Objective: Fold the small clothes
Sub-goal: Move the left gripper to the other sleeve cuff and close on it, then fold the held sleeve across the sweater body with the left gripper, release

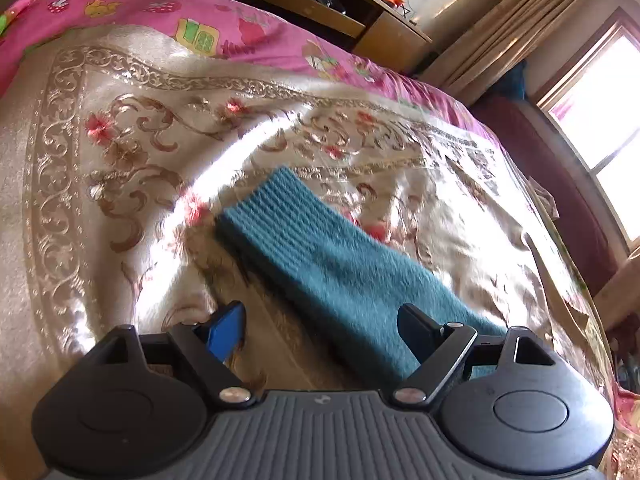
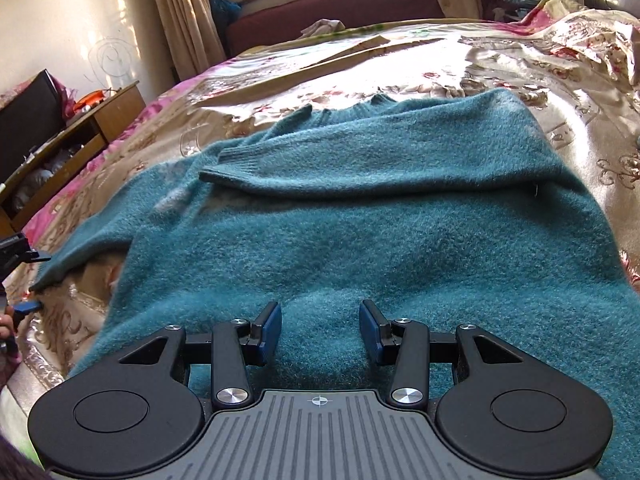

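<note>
A teal knit sweater lies spread flat on the floral bedspread, with one sleeve folded across its chest. My right gripper hovers over the near hem, its blue pads apart with bare faces. The other sleeve stretches out to the side and ends in a ribbed cuff. My left gripper stands wide open over that sleeve, one finger above the knit and the other above the bedspread. It also shows at the left edge of the right wrist view as the left gripper.
A pink printed quilt borders the bedspread's far side. A wooden cabinet stands beside the bed. Curtains, a window and a maroon couch lie past the bed's far end. A hand shows at the left edge.
</note>
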`<state>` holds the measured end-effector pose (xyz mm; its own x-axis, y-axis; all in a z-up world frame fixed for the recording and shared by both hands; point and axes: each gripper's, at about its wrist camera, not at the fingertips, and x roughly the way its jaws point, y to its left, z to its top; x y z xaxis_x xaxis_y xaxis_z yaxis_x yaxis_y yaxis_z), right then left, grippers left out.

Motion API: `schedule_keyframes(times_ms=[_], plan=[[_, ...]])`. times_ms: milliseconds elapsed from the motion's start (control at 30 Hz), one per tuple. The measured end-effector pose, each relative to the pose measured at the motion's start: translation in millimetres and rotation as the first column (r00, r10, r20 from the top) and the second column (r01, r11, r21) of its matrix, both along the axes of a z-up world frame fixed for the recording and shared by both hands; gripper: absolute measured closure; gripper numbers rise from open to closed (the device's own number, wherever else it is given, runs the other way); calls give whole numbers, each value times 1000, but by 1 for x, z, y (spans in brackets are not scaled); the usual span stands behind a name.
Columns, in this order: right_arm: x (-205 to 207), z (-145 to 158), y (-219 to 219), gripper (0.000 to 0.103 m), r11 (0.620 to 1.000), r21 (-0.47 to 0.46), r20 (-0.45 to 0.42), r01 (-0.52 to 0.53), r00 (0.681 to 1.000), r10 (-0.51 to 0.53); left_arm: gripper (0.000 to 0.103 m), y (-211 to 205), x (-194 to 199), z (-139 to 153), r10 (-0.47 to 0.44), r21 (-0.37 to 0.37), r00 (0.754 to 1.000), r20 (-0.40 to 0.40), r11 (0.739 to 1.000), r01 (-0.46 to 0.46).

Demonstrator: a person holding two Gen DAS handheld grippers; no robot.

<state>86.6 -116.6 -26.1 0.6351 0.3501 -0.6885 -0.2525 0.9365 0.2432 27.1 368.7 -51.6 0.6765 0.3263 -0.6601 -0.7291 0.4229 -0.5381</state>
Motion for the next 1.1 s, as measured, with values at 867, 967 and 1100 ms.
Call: schedule_keyframes(times_ms=[867, 967, 1100], plan=[[7, -4, -2, 57, 999, 48, -1, 11, 1000, -11, 80, 12, 31, 12, -28, 4, 997, 68, 1000, 27], [7, -3, -6, 57, 998, 68, 2, 17, 1000, -17, 83, 0, 39, 28, -76, 23, 993, 92, 997, 75], [6, -3, -13, 57, 995, 97, 5, 28, 1000, -29, 84, -28, 54, 59, -188, 64, 972, 142, 981, 181]])
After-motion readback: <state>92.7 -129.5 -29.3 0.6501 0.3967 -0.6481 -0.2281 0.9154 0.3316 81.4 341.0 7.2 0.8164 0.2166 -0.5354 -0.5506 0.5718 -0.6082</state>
